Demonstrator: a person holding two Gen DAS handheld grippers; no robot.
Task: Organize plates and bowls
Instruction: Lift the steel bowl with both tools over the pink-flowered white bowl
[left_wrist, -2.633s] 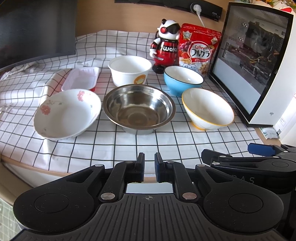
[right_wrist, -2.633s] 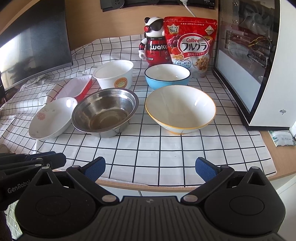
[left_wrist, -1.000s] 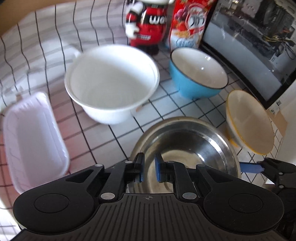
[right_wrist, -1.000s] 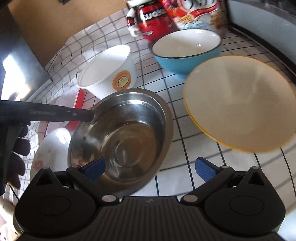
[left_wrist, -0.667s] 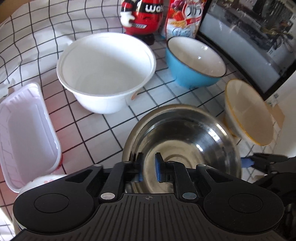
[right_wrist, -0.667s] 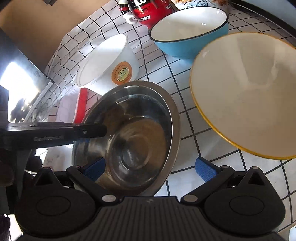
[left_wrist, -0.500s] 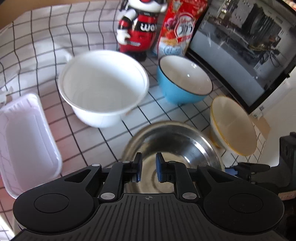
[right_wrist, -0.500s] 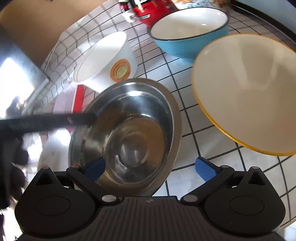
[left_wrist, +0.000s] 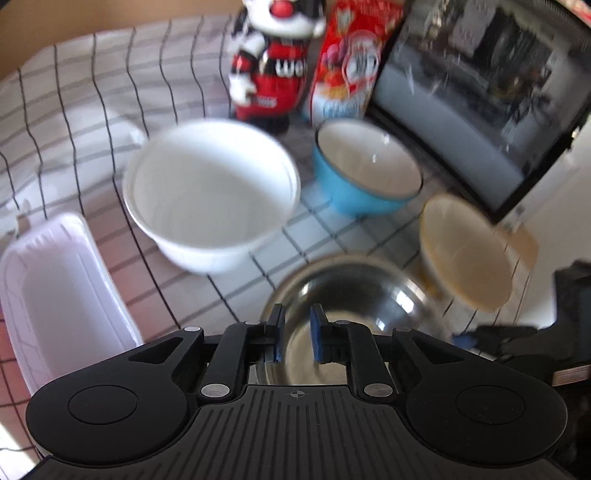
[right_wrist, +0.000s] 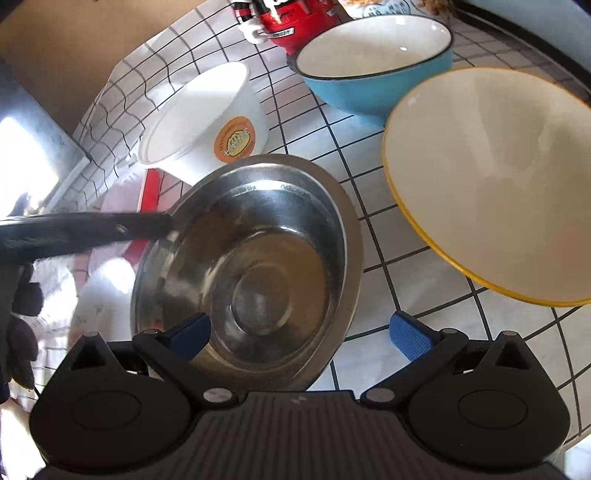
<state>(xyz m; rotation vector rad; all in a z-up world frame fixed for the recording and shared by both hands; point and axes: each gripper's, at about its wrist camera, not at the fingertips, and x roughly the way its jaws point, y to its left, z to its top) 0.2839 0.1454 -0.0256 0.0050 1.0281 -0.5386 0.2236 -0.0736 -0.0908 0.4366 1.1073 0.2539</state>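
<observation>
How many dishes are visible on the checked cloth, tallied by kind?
Ceramic bowls: 2, blue bowl and yellow-rimmed bowl
Steel bowl: 1
White paper bowl: 1
Floral plate: 1
White plastic tray: 1
Total: 6

I am looking at what appears to be a home kitchen or dining corner. A white cloth with a black grid (left_wrist: 110, 92) covers the surface ahead of the left fingers. Bowls crowd it: a steel bowl (right_wrist: 255, 266) just past the right fingers, a white tub (left_wrist: 210, 192), a blue bowl (left_wrist: 365, 170) and a yellow-rimmed bowl (right_wrist: 491, 177) beyond. Farthest from the fingers stand a red cereal bag (left_wrist: 347, 74), a toy robot figure (left_wrist: 273, 70) and a dark glass-fronted appliance (left_wrist: 476, 92).
</observation>
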